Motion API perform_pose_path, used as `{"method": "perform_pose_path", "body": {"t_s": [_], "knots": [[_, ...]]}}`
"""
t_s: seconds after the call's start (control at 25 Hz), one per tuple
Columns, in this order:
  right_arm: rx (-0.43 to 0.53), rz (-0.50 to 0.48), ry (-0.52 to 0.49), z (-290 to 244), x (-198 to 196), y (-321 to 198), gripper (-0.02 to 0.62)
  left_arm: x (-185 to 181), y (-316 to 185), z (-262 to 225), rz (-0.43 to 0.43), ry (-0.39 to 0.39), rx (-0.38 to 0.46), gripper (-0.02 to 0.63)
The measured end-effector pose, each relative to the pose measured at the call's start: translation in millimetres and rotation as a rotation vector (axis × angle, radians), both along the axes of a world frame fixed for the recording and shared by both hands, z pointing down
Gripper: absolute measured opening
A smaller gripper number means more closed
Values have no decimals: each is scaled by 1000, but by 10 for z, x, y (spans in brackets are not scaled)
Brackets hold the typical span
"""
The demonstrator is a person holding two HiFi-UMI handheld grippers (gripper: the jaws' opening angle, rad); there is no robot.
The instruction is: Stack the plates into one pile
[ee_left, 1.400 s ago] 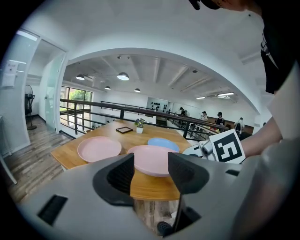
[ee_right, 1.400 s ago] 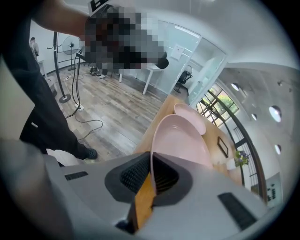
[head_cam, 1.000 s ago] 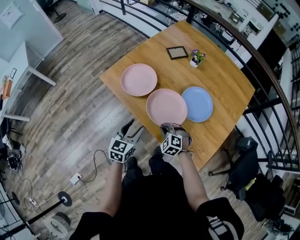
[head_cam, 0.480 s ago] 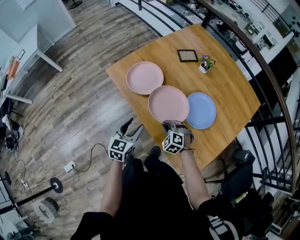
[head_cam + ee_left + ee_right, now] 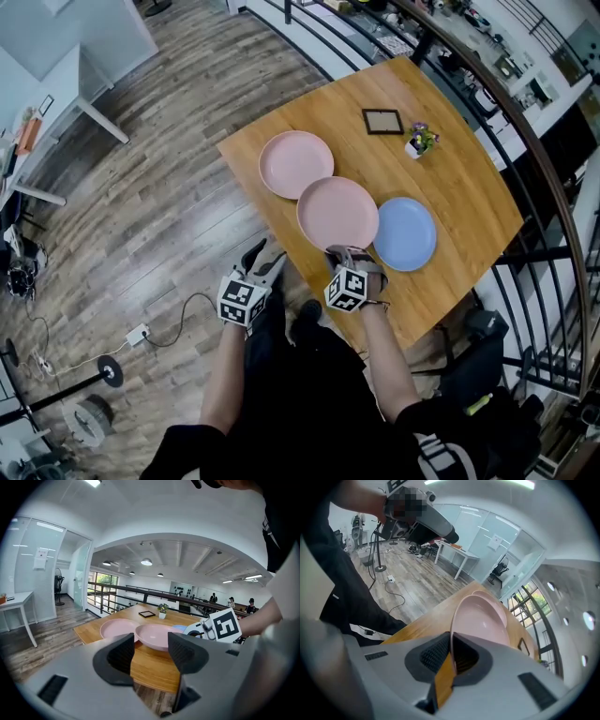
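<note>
We've got the right gripper [image 5: 348, 255] out over the near edge of the wooden table [image 5: 459, 178], forearm stretched forward, its marker cube facing up at us. Its jaws are pinched almost together on the near rim of the nearer pink plate [image 5: 337, 212]. That plate sits mid-table and looks raised a touch off the wood. Its far edge reaches the second pink plate [image 5: 295, 163], its right edge the blue plate [image 5: 405, 233]. The left gripper [image 5: 260, 258] hangs just off the table's edge above the plank floor [image 5: 169, 187], jaws spread wide with nothing between them. Across the table stand a picture frame [image 5: 382, 121] and a small flower pot [image 5: 419, 141], apart from the plates. A railing [image 5: 525, 122] curves behind.
</note>
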State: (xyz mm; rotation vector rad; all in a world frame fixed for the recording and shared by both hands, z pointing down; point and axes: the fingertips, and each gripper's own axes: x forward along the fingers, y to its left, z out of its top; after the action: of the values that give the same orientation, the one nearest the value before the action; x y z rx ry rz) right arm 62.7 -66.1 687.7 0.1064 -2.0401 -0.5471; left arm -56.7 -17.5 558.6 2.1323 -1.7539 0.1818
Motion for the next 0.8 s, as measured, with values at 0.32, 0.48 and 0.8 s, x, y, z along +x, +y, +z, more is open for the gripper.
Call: {"method": "perform_pose_path", "body": {"t_s": [0.32,0.48,0.8], "knots": [[16,54,16,69,-226,-262,25,-464,-263,74,24,5,-3,238],[12,78,19,58,-383,-383,25,-640,-445,35,49,1,0,238],[-8,93,15,77,-815,-529,25,-901,-758,55,101,2,-7,238]]}}
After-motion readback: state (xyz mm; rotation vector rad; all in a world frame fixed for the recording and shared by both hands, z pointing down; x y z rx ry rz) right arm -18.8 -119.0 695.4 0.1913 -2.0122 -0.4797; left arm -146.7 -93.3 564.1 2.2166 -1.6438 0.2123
